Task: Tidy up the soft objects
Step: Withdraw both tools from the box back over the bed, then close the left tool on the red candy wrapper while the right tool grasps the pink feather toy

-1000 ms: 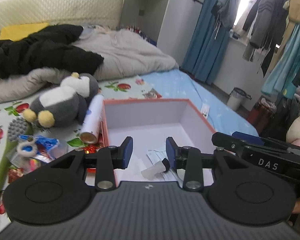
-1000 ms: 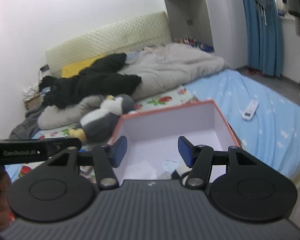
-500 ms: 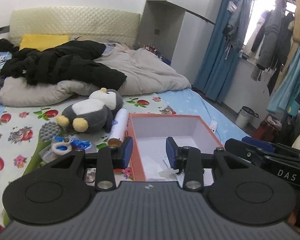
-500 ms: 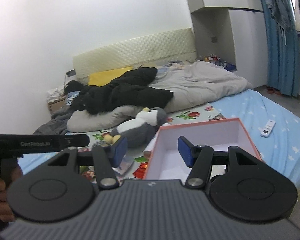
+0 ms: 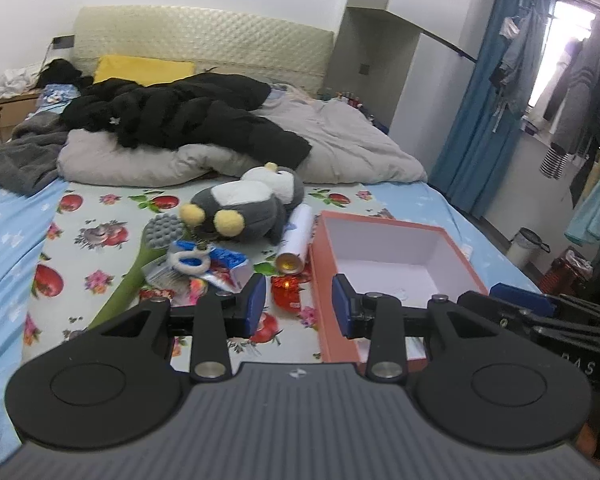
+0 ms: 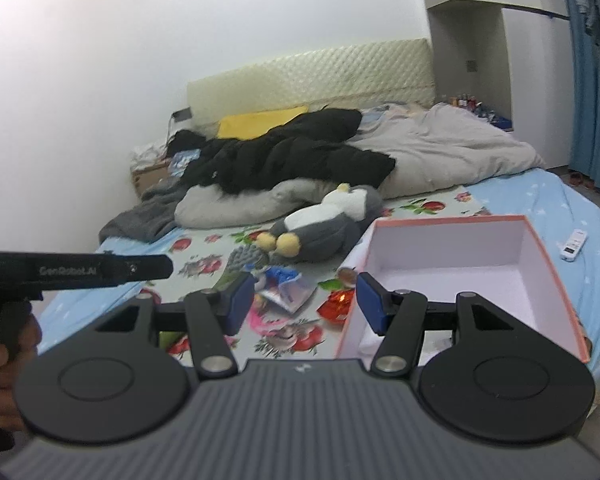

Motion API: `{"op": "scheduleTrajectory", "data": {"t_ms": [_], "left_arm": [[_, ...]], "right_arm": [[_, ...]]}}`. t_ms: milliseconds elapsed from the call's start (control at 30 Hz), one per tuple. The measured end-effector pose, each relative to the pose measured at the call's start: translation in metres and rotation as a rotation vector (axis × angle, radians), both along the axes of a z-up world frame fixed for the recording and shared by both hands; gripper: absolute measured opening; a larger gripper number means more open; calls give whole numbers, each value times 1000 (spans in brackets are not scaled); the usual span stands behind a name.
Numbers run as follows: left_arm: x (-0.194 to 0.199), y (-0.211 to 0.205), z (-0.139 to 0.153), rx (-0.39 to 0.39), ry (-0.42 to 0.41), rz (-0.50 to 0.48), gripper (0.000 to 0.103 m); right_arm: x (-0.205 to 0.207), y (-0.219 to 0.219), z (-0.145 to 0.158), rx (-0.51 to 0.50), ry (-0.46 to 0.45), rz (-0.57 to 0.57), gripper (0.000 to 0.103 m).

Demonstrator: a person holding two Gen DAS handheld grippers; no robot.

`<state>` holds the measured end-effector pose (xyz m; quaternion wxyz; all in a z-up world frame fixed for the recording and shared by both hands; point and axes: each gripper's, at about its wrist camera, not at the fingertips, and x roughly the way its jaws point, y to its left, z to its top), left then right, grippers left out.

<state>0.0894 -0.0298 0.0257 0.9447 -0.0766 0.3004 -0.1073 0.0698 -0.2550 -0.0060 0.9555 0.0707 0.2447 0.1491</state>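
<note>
A grey and white plush penguin lies on the fruit-print sheet, left of an open orange box with a white inside. My left gripper is open and empty, held above the sheet near the box's left wall. My right gripper is also open and empty, over the box's near left corner. Between penguin and grippers lies a heap of small things: a blue and white packet, a red wrapper and a white tube.
A green long-handled brush lies left of the heap. A black jacket and a grey duvet fill the far bed. A white remote rests on the blue sheet right of the box. A hand holds the other gripper's handle.
Both grippers have pulled back and up from inside the box. The box now sits lower right in the views and more of the bed shows. Jaws kept the same width.
</note>
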Motion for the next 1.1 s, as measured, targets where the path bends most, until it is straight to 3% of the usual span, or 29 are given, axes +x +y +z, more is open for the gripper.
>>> {"op": "scheduleTrajectory", "data": {"t_ms": [700, 1100], "left_arm": [[-10, 43, -65, -19, 146, 118, 42], [19, 64, -103, -7, 193, 157, 47]], "right_arm": [[0, 55, -57, -33, 141, 105, 59], [31, 68, -80, -37, 193, 107, 59]]}}
